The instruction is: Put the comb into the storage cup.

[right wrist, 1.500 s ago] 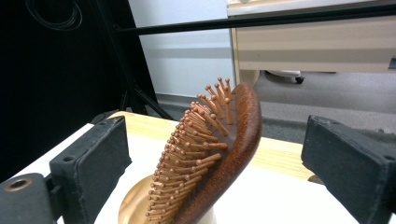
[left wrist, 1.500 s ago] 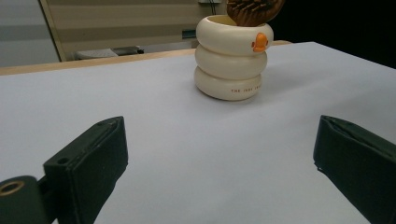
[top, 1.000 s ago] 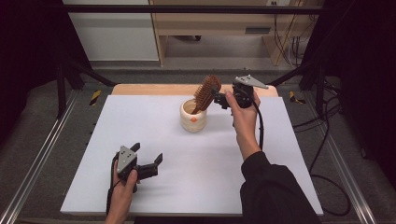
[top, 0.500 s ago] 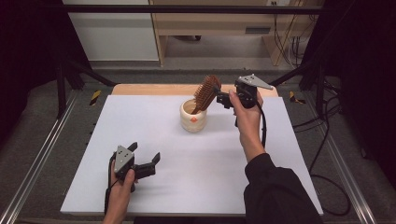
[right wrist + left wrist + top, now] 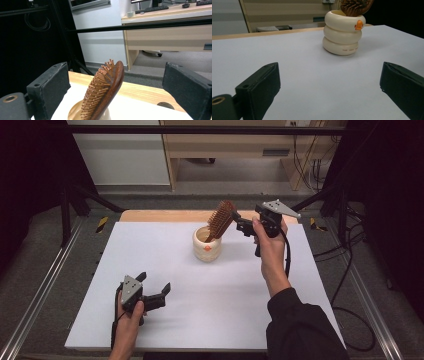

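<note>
A cream ringed cup [image 5: 207, 247] with a small orange duck bill stands on the white tabletop [image 5: 150, 250]. A wooden hairbrush [image 5: 221, 219] leans in it, bristles to the left. My right gripper [image 5: 241, 226] hovers just right of the brush head, open. In the right gripper view the hairbrush [image 5: 105, 92] rises between the wide jaws, touching neither, above the cup rim [image 5: 75, 112]. My left gripper [image 5: 154, 283] rests low at the front left, open and holding nothing. Its view looks along the table at the cup [image 5: 342, 37] and the brush [image 5: 355, 6].
A wooden strip [image 5: 165, 216] edges the table's far side. Metal rails [image 5: 45, 285] run along both sides, and cables [image 5: 350, 270] hang on the right. A wooden desk [image 5: 240, 150] stands beyond the table.
The right hand has edged slightly to the right. The brush stays leaning in the cup. The left hand has not moved.
</note>
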Motion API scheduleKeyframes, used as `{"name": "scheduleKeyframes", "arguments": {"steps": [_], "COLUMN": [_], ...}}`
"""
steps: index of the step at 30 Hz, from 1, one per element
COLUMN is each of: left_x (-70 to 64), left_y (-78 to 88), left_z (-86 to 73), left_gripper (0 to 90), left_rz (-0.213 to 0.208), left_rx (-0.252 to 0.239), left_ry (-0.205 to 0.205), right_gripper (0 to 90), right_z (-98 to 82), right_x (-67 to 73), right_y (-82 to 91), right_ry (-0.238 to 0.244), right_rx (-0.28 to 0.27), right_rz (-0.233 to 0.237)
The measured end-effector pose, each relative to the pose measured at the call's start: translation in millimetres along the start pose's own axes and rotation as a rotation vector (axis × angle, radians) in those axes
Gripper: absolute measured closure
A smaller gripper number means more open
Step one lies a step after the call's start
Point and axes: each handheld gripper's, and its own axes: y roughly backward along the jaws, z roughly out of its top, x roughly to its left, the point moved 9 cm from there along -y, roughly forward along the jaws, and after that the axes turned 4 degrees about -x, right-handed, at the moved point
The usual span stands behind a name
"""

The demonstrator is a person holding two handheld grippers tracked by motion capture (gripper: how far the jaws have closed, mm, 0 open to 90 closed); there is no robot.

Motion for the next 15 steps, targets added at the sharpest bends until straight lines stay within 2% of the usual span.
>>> {"name": "scheduleKeyframes", "arguments": {"steps": [15], "left_x": [1.5], "left_y": [2.2], "left_z": [0.3], "left_gripper": [3.2], "left_rz": [0.009], "left_rx": [-0.001], "left_ry": [0.002], "right_gripper": [3.9], "right_z": [0.9], "right_x": [-1.9], "right_y": [21.1], "right_ry": [0.045], "right_rx": [-0.058], "right_rz": [-0.029]}}
